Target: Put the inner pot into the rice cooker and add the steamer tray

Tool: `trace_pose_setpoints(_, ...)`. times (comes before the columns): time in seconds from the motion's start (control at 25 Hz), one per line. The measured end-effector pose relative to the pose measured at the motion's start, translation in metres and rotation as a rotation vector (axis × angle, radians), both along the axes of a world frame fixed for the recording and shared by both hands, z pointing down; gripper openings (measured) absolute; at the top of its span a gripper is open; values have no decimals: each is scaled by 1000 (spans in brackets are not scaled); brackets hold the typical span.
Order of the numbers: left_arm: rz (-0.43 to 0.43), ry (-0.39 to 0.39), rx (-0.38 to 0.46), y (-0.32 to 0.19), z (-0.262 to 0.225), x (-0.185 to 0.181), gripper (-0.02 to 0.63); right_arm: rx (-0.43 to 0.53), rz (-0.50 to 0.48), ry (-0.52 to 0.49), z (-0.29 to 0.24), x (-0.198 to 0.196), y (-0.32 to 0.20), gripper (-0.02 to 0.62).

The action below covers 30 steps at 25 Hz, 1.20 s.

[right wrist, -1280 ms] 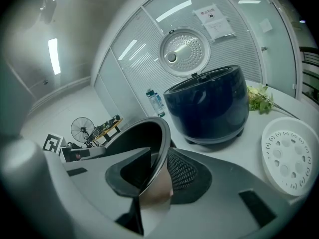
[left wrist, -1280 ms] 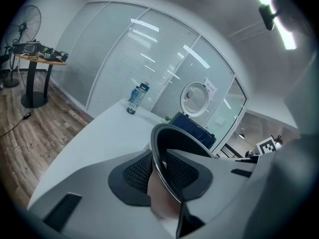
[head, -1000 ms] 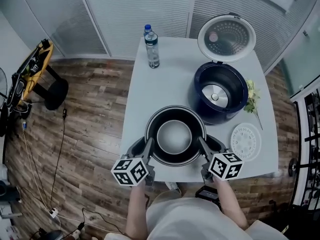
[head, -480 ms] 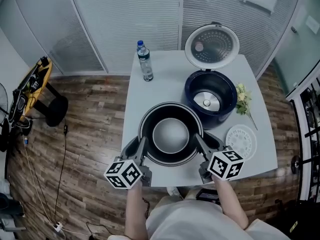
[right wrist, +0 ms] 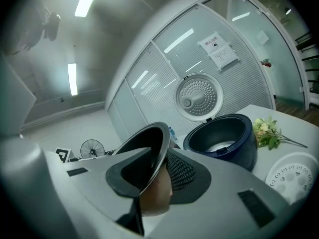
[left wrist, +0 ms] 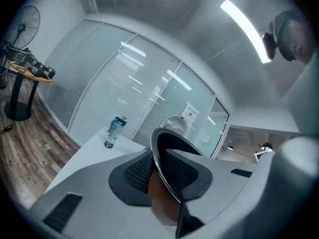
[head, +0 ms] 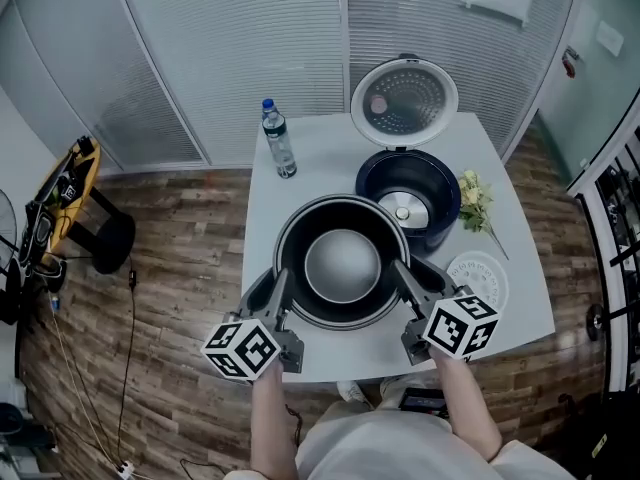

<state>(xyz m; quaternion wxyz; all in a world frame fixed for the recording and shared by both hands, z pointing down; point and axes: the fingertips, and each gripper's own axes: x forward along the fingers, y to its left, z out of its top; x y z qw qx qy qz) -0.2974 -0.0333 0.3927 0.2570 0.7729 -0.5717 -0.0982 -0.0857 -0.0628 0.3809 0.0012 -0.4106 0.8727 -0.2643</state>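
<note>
A person stands at the near edge of a white table [head: 320, 163], seen from above, with a gripper in each hand. The left gripper [head: 282, 284] is clamped on the left rim of a dark, round inner pot [head: 343, 264], and the right gripper [head: 399, 274] is clamped on its right rim. In each gripper view the mesh pads pinch the thin metal rim from both sides. The pot hangs upright between them over the near middle of the table. Just beyond it, to the right, sits the dark blue rice cooker [head: 408, 196], its round lid [head: 404, 101] standing open at the far side. A white perforated steamer tray [head: 478, 280] lies flat near the right gripper. A small bunch of flowers [head: 474, 200] lies right of the cooker, and a water bottle [head: 279, 140] stands at the far left.
</note>
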Motion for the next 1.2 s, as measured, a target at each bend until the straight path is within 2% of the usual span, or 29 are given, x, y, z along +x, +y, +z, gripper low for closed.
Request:
trace_pose_setpoints(0.36,22,-19,27,-19,-18,19,81,2,24,-56,-12,21,-16,101)
trace_pose_setpoints(1.2,137,2,102,-78,-56,71,81,91,126,-63,-55,73,-51,100)
